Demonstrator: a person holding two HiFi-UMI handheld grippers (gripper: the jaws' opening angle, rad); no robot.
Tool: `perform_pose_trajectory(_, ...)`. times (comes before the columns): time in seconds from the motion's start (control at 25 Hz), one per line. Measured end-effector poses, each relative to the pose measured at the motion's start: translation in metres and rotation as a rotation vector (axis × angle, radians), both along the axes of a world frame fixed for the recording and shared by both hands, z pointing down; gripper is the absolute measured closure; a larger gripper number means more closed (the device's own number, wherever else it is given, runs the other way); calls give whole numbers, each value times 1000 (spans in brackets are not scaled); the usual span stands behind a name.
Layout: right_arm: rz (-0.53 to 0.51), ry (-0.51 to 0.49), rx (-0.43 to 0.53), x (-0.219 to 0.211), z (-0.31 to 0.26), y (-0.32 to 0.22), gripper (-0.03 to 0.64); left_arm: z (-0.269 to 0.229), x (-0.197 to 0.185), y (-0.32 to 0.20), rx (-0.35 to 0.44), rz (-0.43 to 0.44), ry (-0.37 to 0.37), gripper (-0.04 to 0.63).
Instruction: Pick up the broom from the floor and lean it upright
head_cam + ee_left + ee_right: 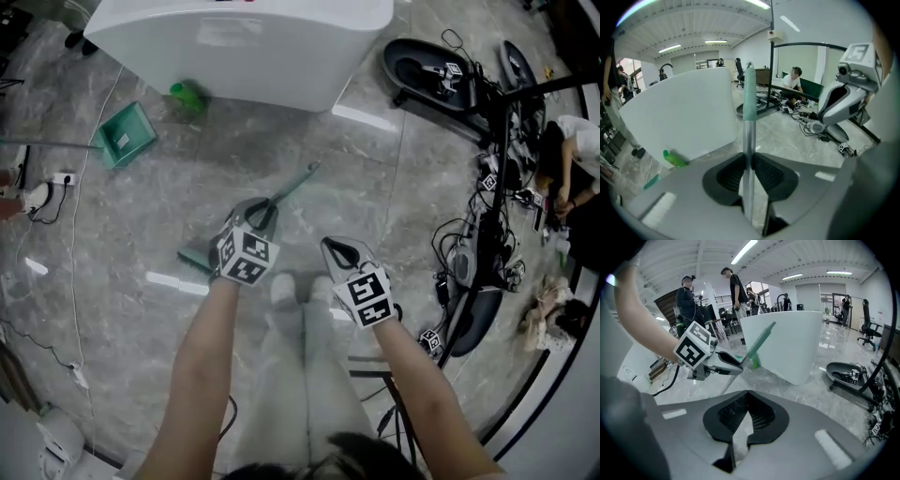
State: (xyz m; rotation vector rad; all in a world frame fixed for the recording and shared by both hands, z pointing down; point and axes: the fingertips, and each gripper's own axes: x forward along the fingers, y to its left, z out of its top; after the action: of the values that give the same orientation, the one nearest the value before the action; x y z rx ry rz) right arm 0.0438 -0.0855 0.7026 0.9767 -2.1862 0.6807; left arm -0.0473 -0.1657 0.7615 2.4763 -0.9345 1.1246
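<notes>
Two grippers: side by side ahead of the person's legs, above the grey stone floor (pixel 309 131).
Left gripper (pixel 260 214) (pixel 749 157): clamped on the broom's shaft, pads pressing the metal tube from both sides.
Right gripper (pixel 339 248) (pixel 746 394): jaws closed tip to tip, nothing between them; just beside its neighbour, clear of the broom.
Broom (pixel 295 186) (pixel 749 108) (pixel 757 345): tilted, silver shaft passing through the left jaws, green grip end pointing toward the counter, green head low beside the left marker cube; contact with the floor cannot be told.
White counter (pixel 244 47): beyond the broom.
Green dustpan (pixel 125 136): on the floor at left, well apart from the broom.
Green bottle (pixel 187 94): at the counter's base.
Seated person (pixel 577 150): at the right edge, among cables.
</notes>
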Motion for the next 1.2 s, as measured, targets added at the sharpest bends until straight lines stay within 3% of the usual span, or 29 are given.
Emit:
perform_pose_trajectory(0.36,39,-7,14,-4,-42,-5,615,-57,-17,-28,100,-158,75,525)
perform_pose_trajectory(0.8,62,-43,105,-29,-91,-57,615,-100,-30,-78,129,-275,167,522)
perform_pose_trajectory(1.2,84,-84,106,-26,-91,-101,615,-109,-37,-145,131,-398,174,522)
